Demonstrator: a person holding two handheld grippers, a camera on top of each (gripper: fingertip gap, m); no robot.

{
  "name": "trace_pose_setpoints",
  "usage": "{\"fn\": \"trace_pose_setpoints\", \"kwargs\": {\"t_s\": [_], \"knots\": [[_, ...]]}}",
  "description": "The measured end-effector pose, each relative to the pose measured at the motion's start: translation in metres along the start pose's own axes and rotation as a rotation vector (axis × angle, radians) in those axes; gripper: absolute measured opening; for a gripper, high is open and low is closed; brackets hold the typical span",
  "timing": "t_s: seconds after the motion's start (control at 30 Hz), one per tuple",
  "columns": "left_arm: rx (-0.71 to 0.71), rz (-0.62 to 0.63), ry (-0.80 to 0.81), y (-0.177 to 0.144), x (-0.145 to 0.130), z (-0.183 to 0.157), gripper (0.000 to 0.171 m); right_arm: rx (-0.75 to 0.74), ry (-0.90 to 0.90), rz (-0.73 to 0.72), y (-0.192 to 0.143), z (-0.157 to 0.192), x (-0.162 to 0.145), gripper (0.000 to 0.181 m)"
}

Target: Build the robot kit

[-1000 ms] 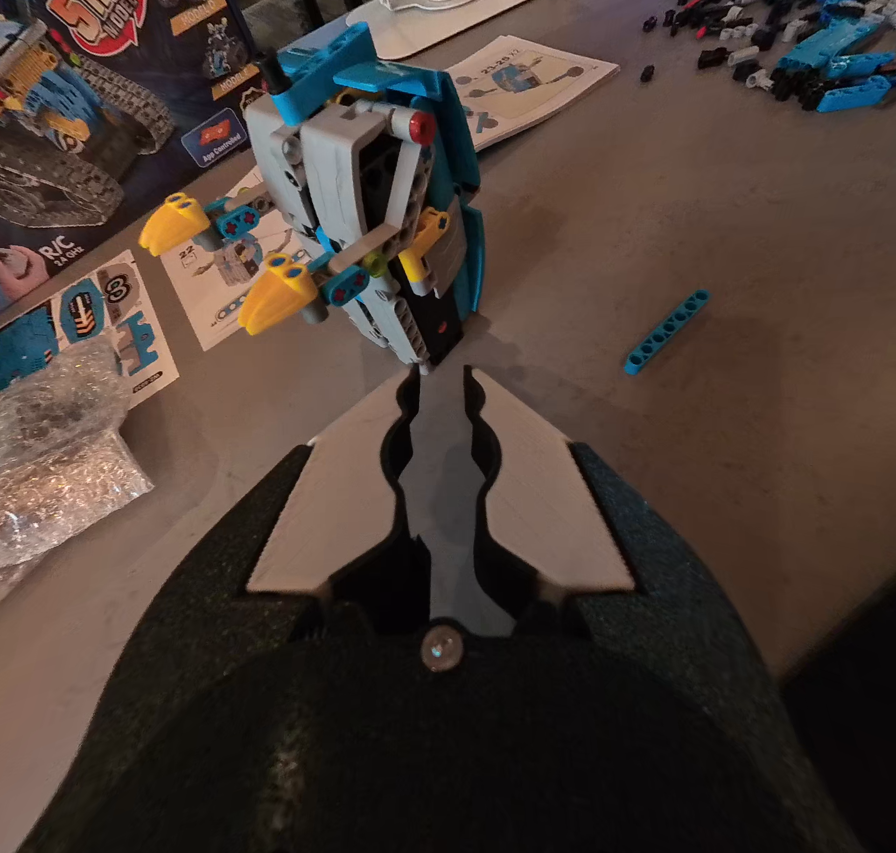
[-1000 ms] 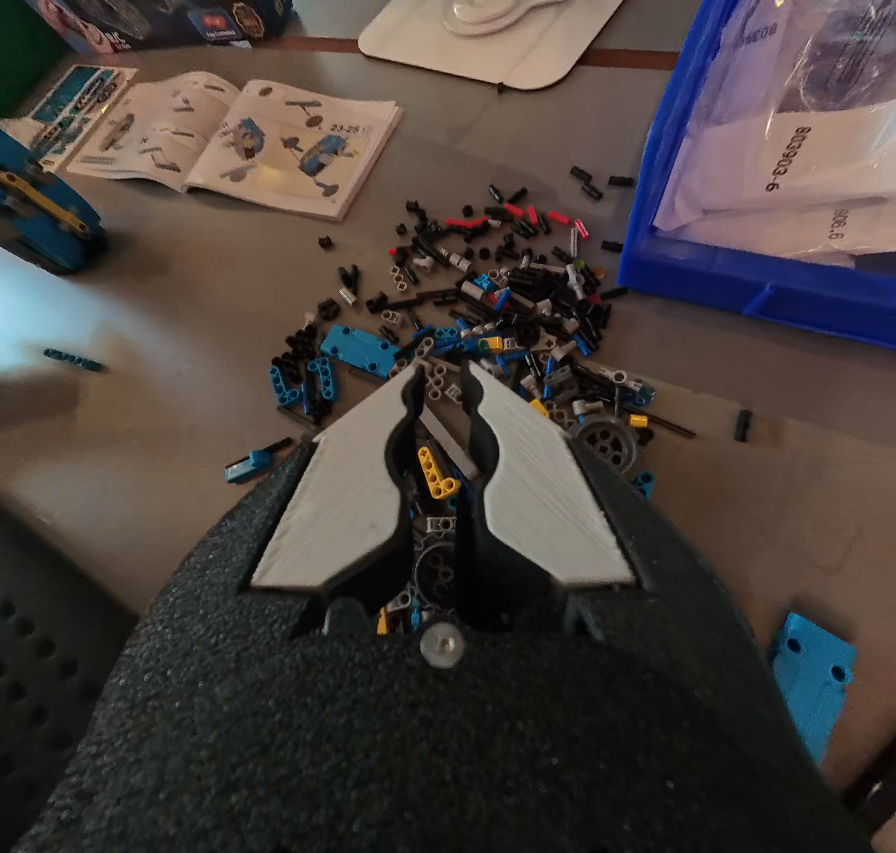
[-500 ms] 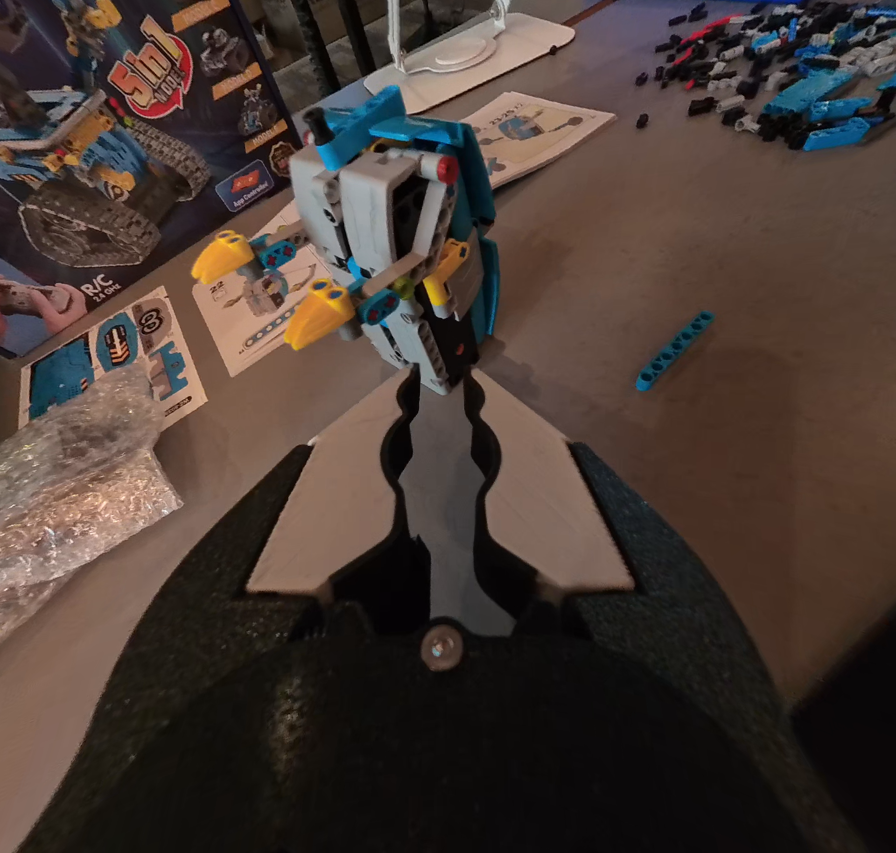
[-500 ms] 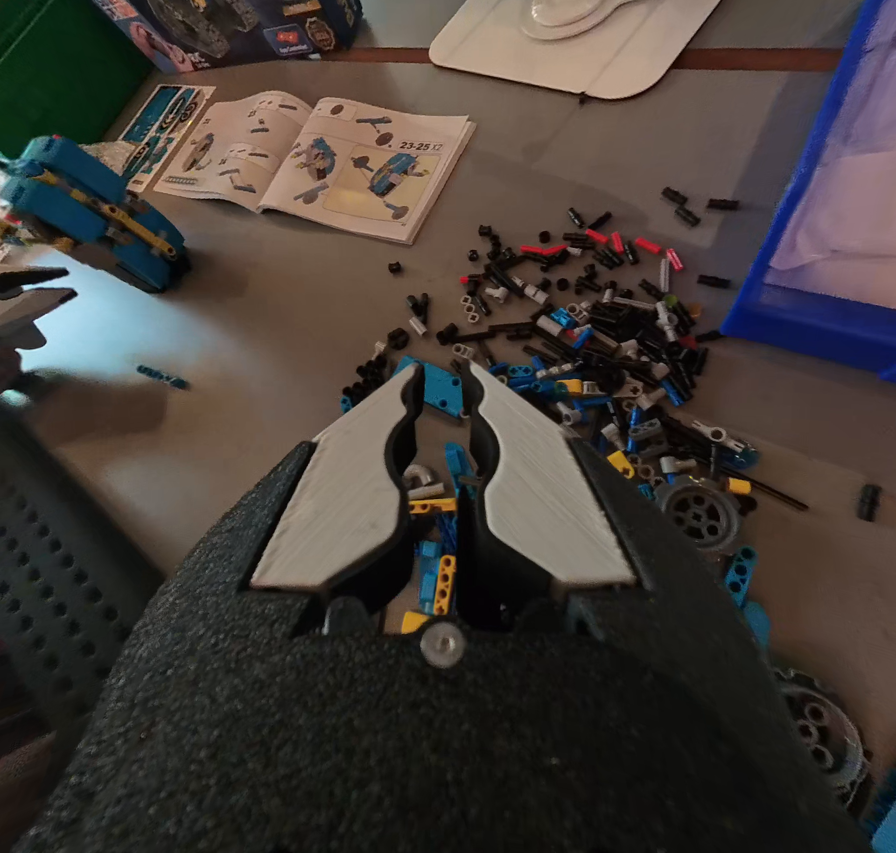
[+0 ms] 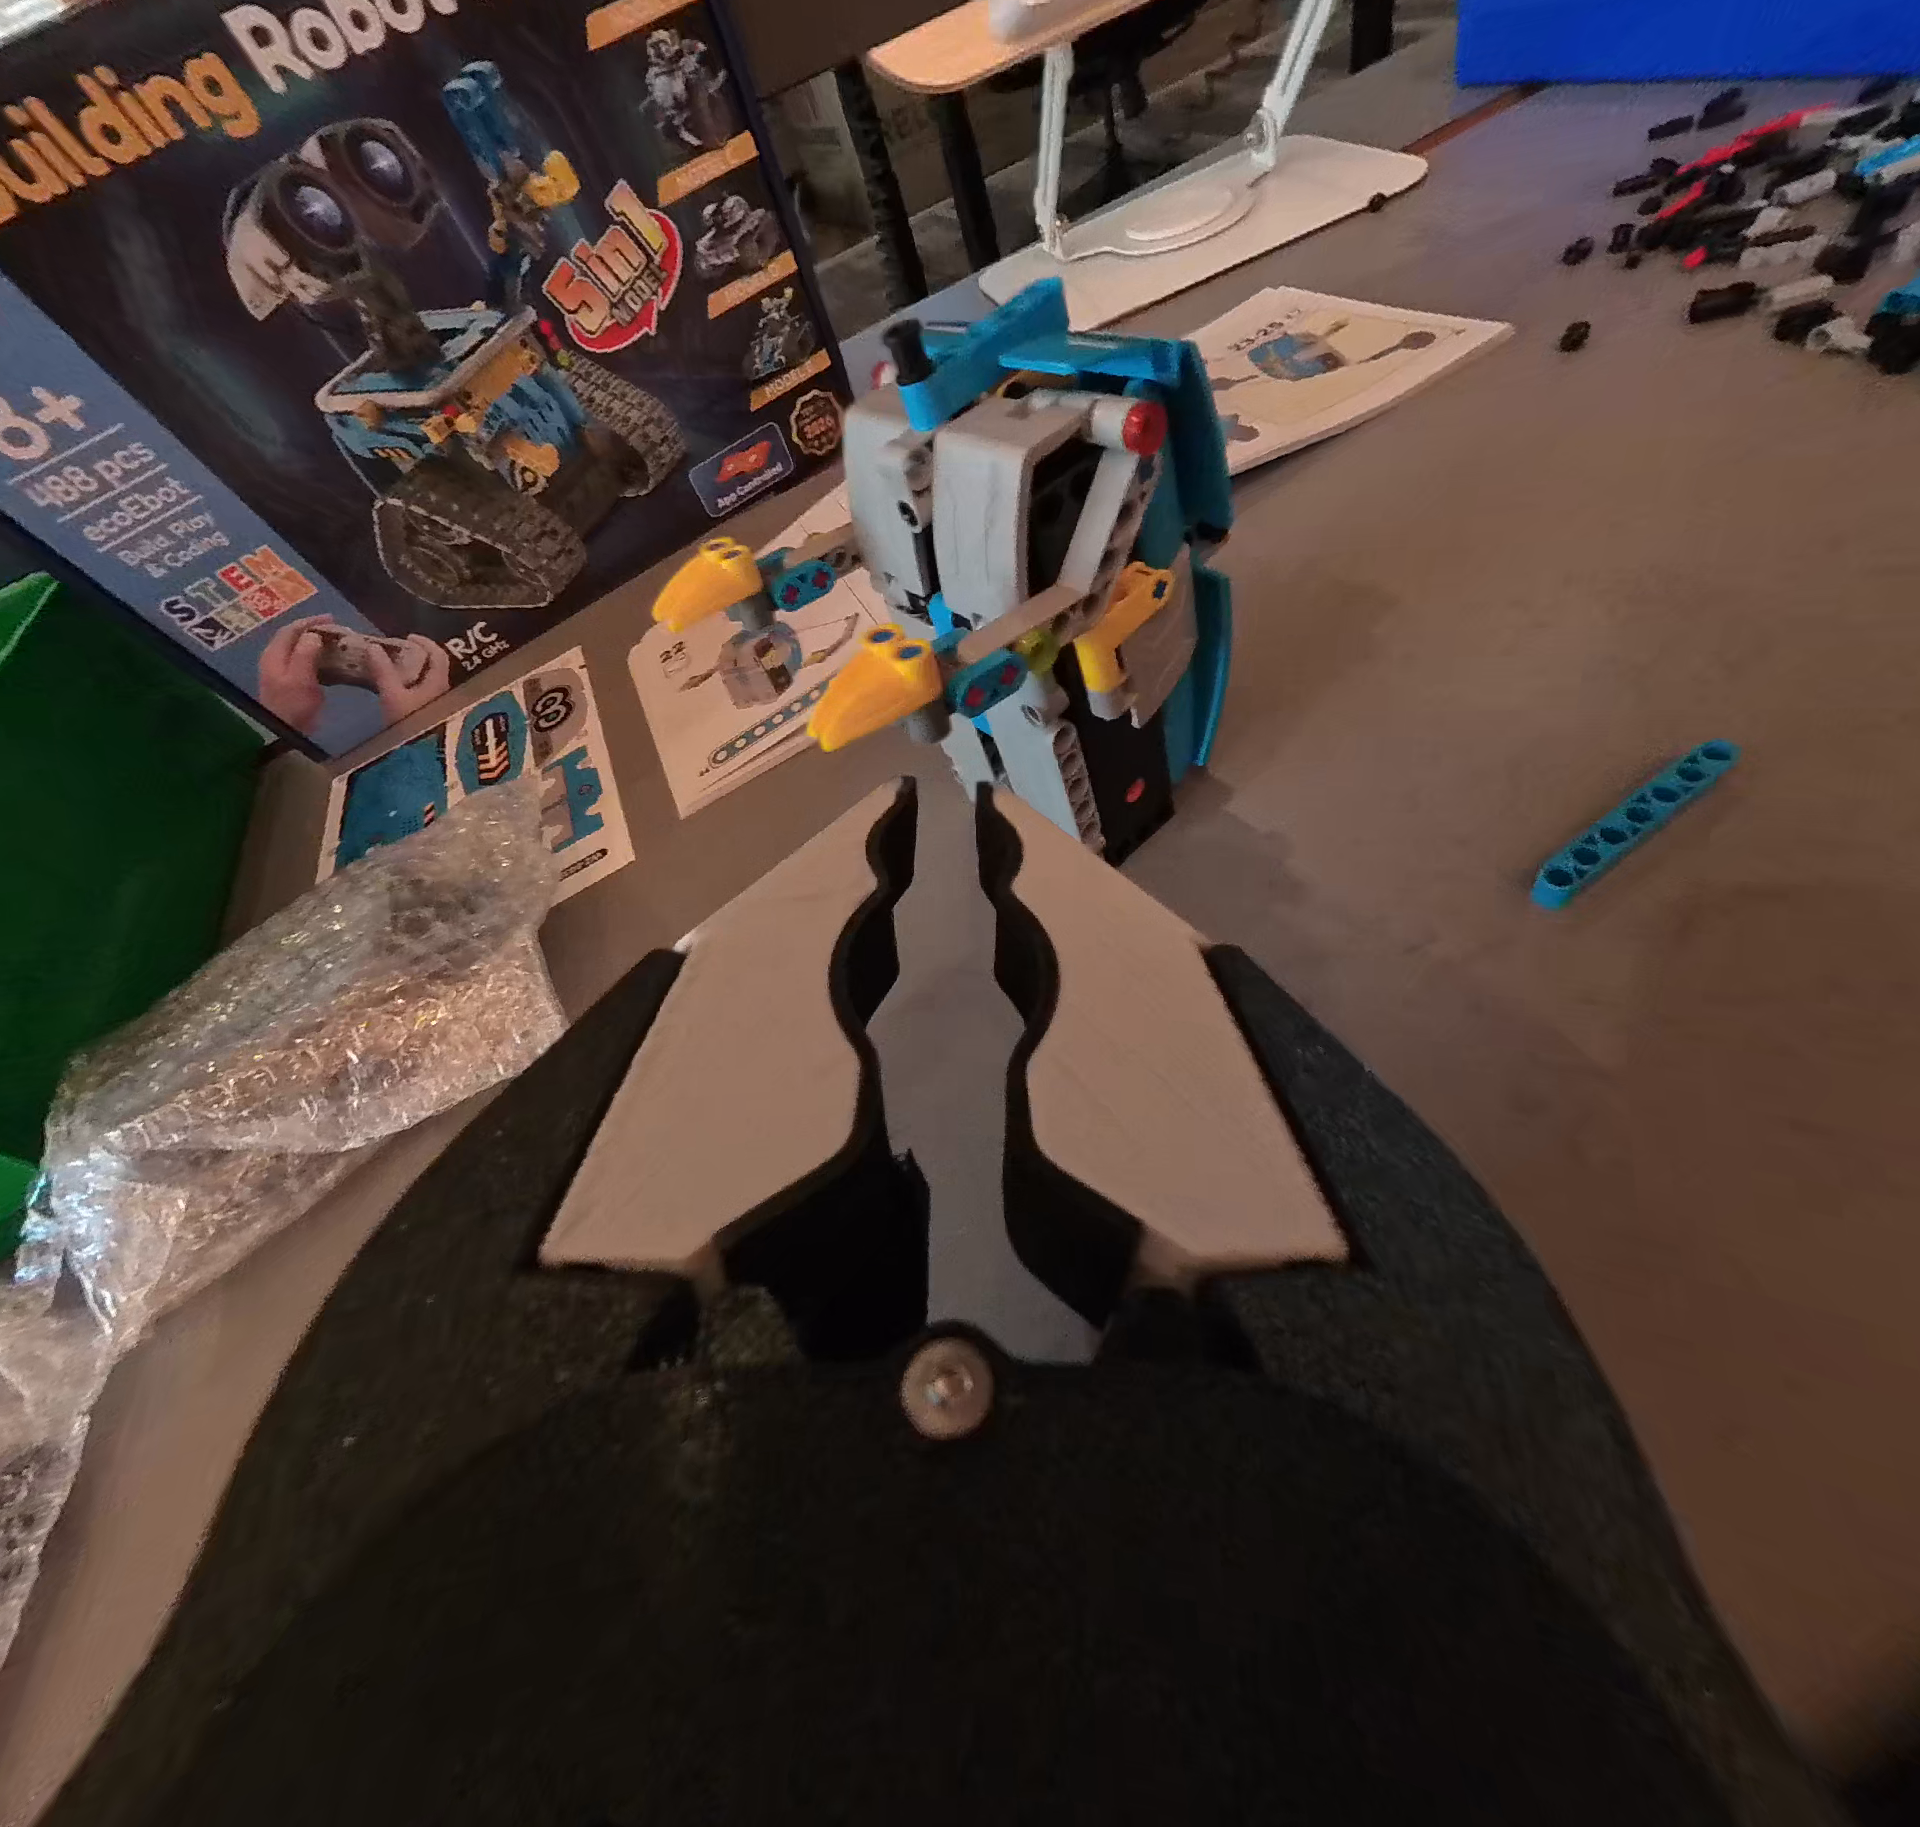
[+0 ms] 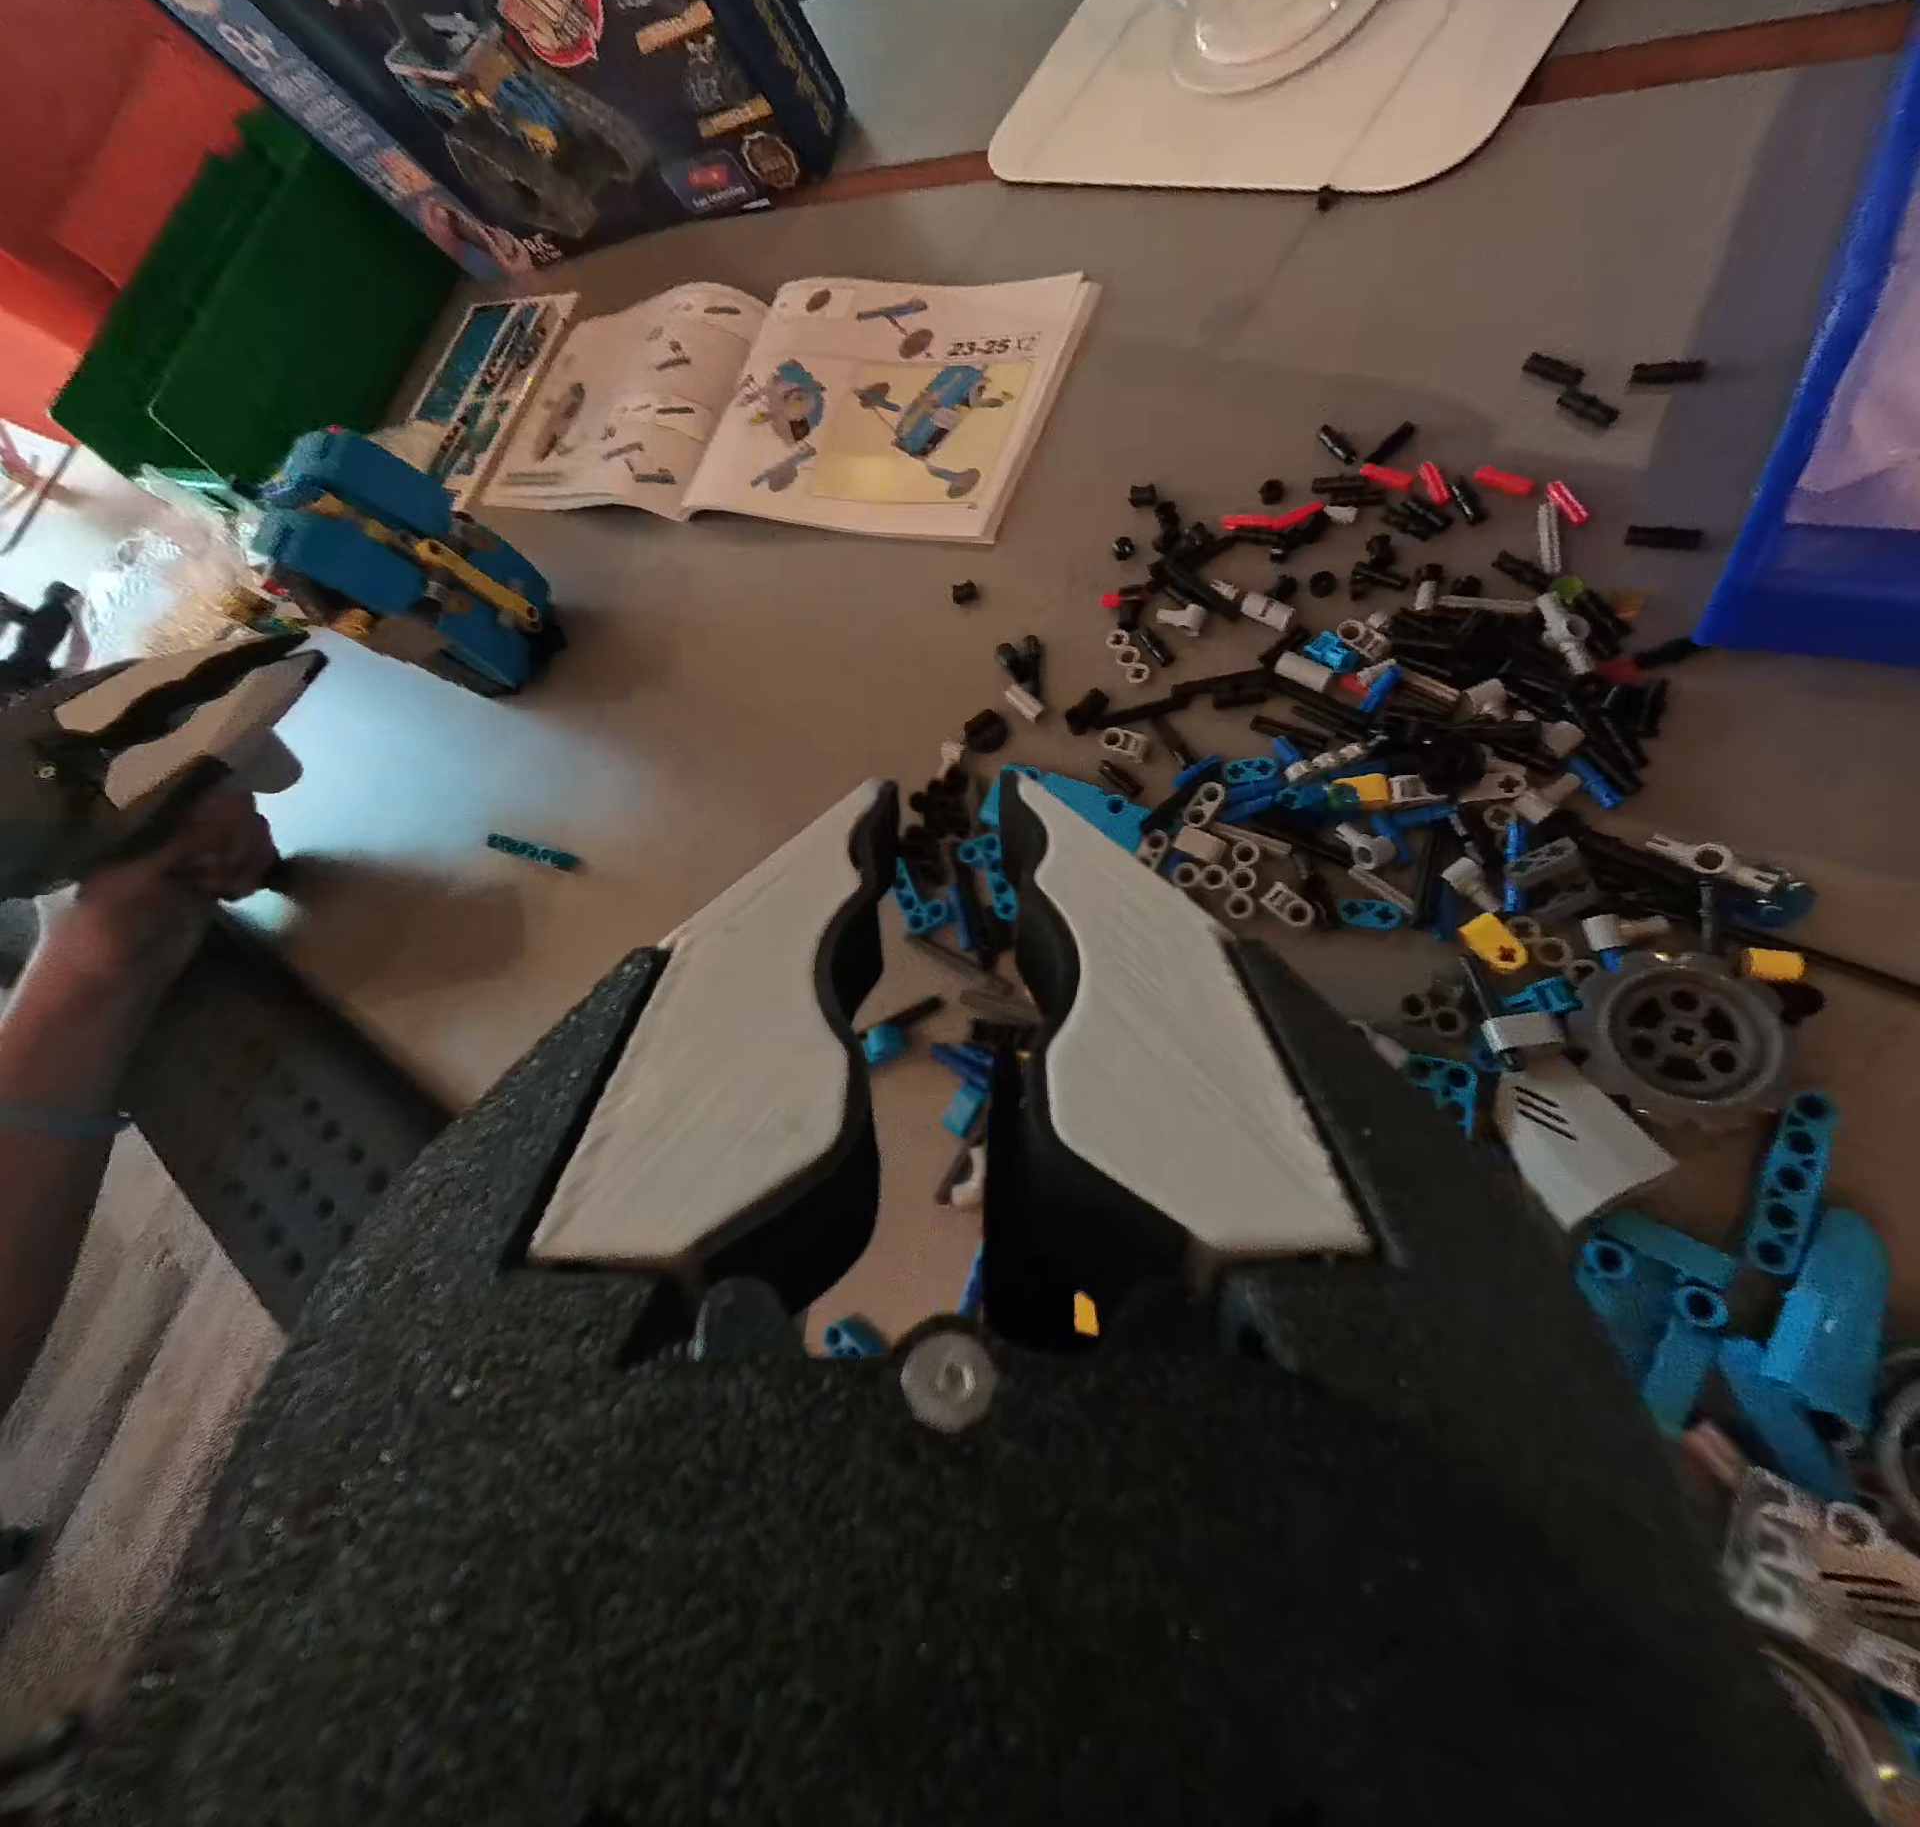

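A partly built blue, grey and yellow brick model (image 5: 1039, 572) stands upright on the grey table. My left gripper (image 5: 948, 798) is just in front of its base, slightly to the left. Its jaws are a narrow gap apart and hold nothing. A loose blue beam (image 5: 1631, 827) lies to the right. My right gripper (image 6: 954, 790) is open and empty, hovering over the near-left edge of a pile of loose parts (image 6: 1403, 738). The right wrist view also shows the model (image 6: 405, 572), the beam (image 6: 530, 850) and the hand-held left gripper (image 6: 177, 717) at far left.
The kit box (image 5: 364, 323) stands at the back left, by a sticker sheet (image 5: 478, 749), a bubble-wrap bag (image 5: 291, 1029) and a green bin (image 6: 260, 323). An open booklet (image 6: 810, 406), a white lamp base (image 6: 1299, 63), a blue bin (image 6: 1818, 478) and a grey wheel (image 6: 1683, 1034) are also around. One gripper's finger ends stand about 40 cm off the other's. The grey wheel (image 6: 1683, 1034) lies around 15 cm away from my right fingertips.
My left gripper has drawn back and tilted up; the model's base, between the tips half a second ago, now stands clear of them. My right gripper has pulled back and left over the pile.
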State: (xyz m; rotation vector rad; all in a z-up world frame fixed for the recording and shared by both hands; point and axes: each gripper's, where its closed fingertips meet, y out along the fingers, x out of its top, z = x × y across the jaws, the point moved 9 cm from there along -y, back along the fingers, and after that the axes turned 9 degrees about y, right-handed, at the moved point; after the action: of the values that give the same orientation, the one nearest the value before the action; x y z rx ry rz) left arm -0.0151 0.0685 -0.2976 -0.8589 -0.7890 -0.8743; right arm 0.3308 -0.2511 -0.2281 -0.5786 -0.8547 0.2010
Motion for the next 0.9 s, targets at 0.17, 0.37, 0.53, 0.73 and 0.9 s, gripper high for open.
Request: {"fn": "trace_pose_setpoints", "kwargs": {"t_s": [0.17, 0.37, 0.53, 0.73, 0.9], "knots": [[0.031, -0.022, 0.001, -0.005, 0.0, 0.001, 0.012, -0.052, -0.04, -0.019, -0.006, 0.014, -0.006, 0.02], [0.042, -0.012, -0.033, -0.004, -0.002, 0.005, 0.02, -0.088, -0.056, -0.027, -0.016, 0.018, -0.015, 0.02], [0.042, -0.021, -0.054, -0.005, -0.002, 0.008, 0.024, -0.128, -0.086, 0.016, -0.013, 0.016, -0.027, 0.021], [0.047, -0.001, 0.056, -0.005, -0.001, -0.004, 0.023, -0.121, -0.096, 0.027, -0.002, 0.019, -0.044, 0.02], [0.048, 0.001, 0.026, -0.004, -0.001, -0.001, 0.023, -0.12, -0.101, 0.041, 0.006, 0.024, -0.044, 0.02]]}}
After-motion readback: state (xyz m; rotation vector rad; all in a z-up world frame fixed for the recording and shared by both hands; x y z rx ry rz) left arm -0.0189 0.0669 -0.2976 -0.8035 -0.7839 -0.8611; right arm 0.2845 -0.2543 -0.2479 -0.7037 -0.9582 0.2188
